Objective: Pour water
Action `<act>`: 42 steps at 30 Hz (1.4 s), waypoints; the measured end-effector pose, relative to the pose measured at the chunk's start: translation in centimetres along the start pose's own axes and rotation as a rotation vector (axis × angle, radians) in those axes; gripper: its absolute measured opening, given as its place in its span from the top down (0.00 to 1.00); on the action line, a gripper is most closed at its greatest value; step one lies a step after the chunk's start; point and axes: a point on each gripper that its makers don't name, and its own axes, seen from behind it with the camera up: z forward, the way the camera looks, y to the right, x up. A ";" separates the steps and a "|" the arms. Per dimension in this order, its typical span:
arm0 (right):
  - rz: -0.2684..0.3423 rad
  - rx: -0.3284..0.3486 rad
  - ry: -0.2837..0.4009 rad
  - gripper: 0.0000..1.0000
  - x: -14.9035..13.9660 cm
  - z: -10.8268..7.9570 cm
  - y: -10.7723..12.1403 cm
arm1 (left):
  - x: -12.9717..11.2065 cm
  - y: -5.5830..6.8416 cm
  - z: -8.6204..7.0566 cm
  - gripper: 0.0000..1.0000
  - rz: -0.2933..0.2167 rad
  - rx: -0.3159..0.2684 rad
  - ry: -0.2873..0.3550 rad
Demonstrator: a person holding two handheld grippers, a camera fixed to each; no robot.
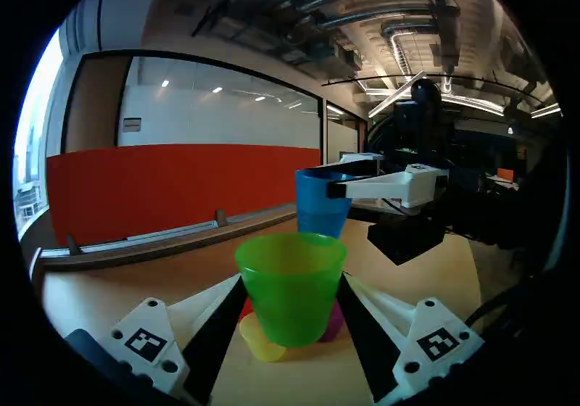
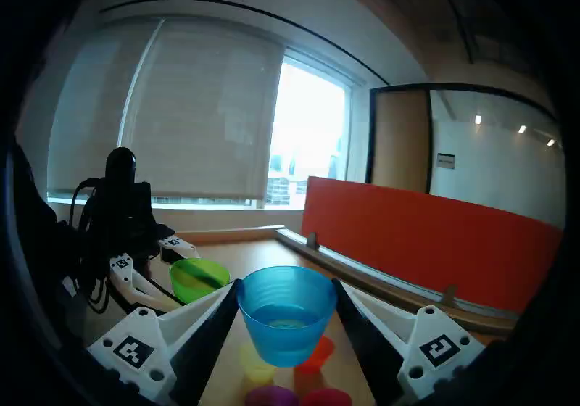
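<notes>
Blue cup (image 2: pixel 286 319): pinched mid-wall by both fingers of right claw (image 2: pixel 286 288), upright, apparently raised over tabletop (image 2: pixel 232 255). Thin plastic, light, likely to flex; gentle squeeze below rim judged best.
Green cup (image 1: pixel 291 290): clamped likewise in left claw (image 1: pixel 290 280), upright, looks empty, ready to receive.
Water (image 2: pixel 284 319): shallow, low in first cup; prone to slosh, slow tilt advised.
Small cups (image 1: pixel 261 339): loose underneath, easily knocked.

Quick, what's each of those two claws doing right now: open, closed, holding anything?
Left gripper: closed on the green cup.
Right gripper: closed on the blue cup, with water inside.
</notes>
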 end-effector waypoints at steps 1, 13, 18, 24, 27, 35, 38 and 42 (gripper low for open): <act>-0.002 0.001 0.000 0.08 0.0 0.0 0.0 | -0.1 0.1 0.0 0.17 -0.001 -0.003 -0.001; -0.064 0.004 0.002 0.08 0.9 0.3 0.2 | -0.4 1.4 0.2 0.18 0.019 -0.034 -0.010; -0.096 0.008 0.004 0.08 1.4 0.3 0.2 | -0.5 1.5 0.3 0.18 0.018 -0.038 -0.010; -0.155 0.008 0.006 0.08 2.0 0.3 0.3 | -0.4 1.4 0.3 0.18 0.013 -0.038 -0.007; -0.180 0.007 0.003 0.09 2.3 0.4 0.4 | -0.4 1.4 0.3 0.18 0.011 -0.037 -0.006; -0.252 0.004 -0.006 0.09 2.6 0.5 0.5 | -0.3 1.5 0.4 0.18 0.013 -0.042 -0.004; -0.281 0.005 -0.008 0.09 2.7 0.5 0.4 | -0.3 1.5 0.5 0.18 0.014 -0.042 -0.004; -0.321 0.006 -0.012 0.09 2.9 0.6 0.3 | -0.4 1.6 0.4 0.18 0.013 -0.043 -0.004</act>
